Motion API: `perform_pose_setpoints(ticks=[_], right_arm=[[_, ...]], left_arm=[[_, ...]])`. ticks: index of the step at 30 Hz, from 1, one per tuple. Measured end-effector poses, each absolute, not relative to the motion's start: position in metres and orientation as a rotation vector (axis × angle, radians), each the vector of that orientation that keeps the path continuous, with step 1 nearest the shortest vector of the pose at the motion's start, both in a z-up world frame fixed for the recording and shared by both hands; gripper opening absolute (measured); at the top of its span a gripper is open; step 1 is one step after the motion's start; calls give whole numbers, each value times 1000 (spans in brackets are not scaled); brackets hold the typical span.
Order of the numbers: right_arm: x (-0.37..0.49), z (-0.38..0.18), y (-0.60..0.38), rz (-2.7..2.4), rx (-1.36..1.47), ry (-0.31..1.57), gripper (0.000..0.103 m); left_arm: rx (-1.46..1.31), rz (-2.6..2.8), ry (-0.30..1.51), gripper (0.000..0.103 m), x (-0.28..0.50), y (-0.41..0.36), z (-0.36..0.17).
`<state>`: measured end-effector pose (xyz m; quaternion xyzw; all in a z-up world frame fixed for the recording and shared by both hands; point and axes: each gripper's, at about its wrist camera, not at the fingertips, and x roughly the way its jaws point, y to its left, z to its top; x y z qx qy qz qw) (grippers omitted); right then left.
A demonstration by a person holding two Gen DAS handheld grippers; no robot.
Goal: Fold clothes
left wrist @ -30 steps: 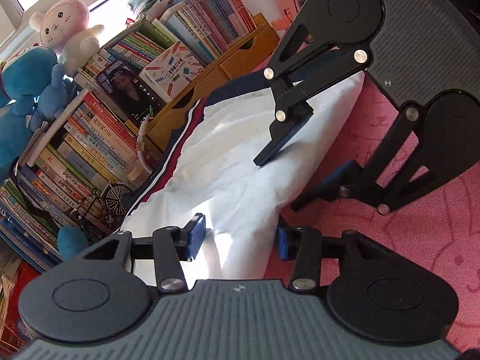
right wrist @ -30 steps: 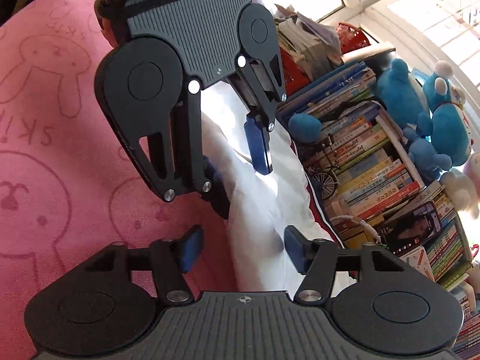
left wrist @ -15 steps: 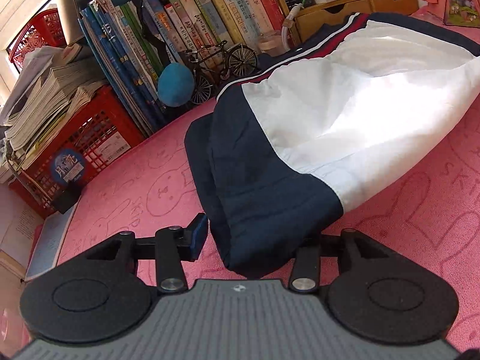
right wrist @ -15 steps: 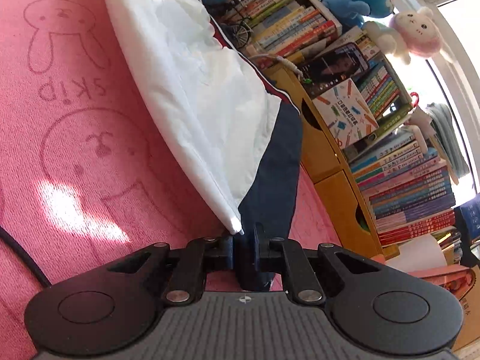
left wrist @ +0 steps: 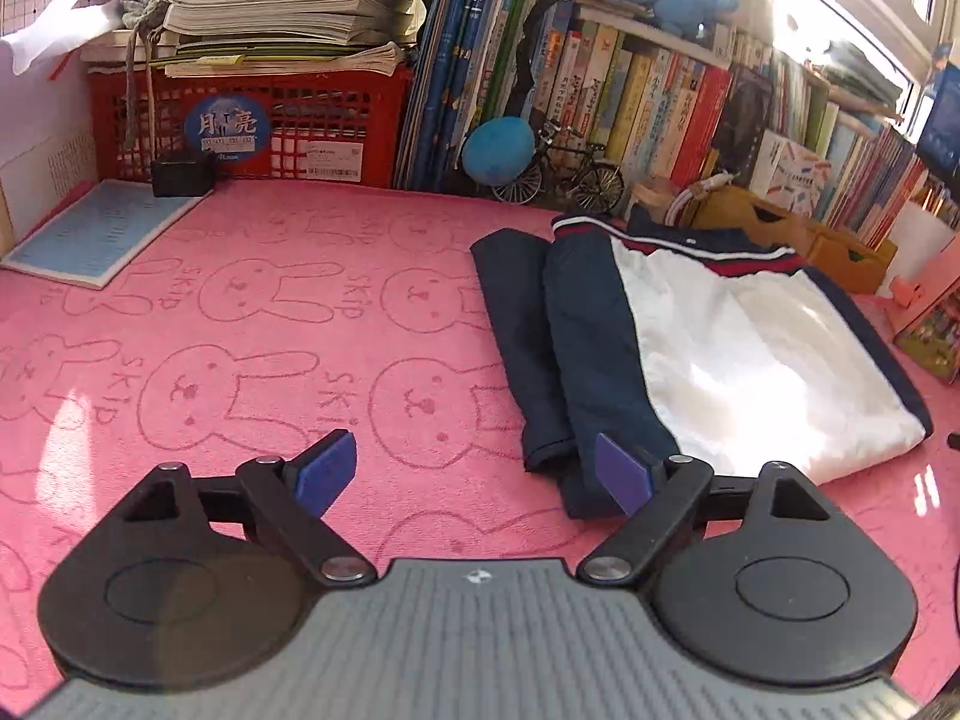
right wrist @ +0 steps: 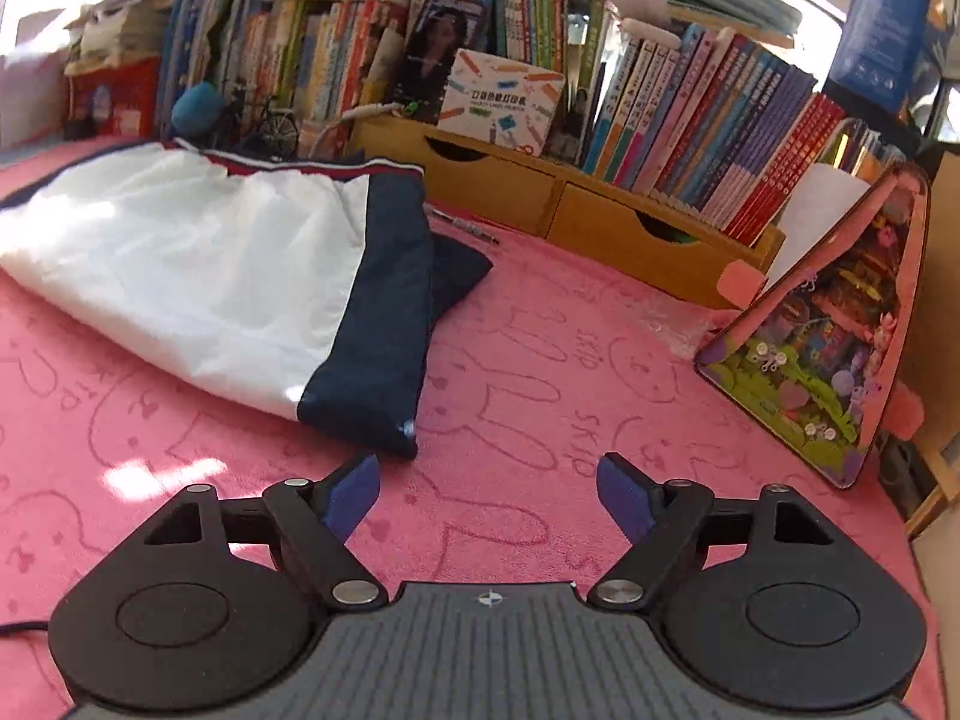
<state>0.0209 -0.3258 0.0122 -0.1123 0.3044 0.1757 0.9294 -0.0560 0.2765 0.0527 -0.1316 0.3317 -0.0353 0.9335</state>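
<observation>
Left gripper (left wrist: 474,471) low over pink rabbit-print cloth (left wrist: 240,324), jaws opening, nothing between blue pads (left wrist: 324,468). Folded garment (left wrist: 690,348), navy and white with red-white stripe at far end, lies flat on cloth; navy near corner just beside right pad, possibly touching, hard to tell. Behind: red crate (left wrist: 252,120) under paper stack (left wrist: 276,6), book row (left wrist: 648,102), model bicycle (left wrist: 558,174), blue ball (left wrist: 498,144). Blue-covered booklet (left wrist: 102,231) far left.

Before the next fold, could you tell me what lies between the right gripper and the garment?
Only bare pink mat separates the right gripper from the garment, in the right wrist view.
</observation>
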Motion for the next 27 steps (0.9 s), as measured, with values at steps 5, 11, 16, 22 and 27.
perform_pose_setpoints(ticks=[5, 11, 16, 22, 27], right_arm=[[55, 5, -308, 418, -28, 681, 86], [48, -13, -279, 390, -130, 750, 55], [25, -9, -293, 373, -152, 795, 47], [41, 31, -331, 364, 27, 751, 89], [114, 54, -291, 434, 94, 608, 102]], left_arm=[[-255, -178, 689, 102, -30, 238, 44], [37, -102, 820, 103, -17, 190, 4], [47, -77, 818, 103, -37, 203, 3], [27, -74, 699, 103, -39, 225, 44], [-114, -119, 608, 103, 29, 217, 62]])
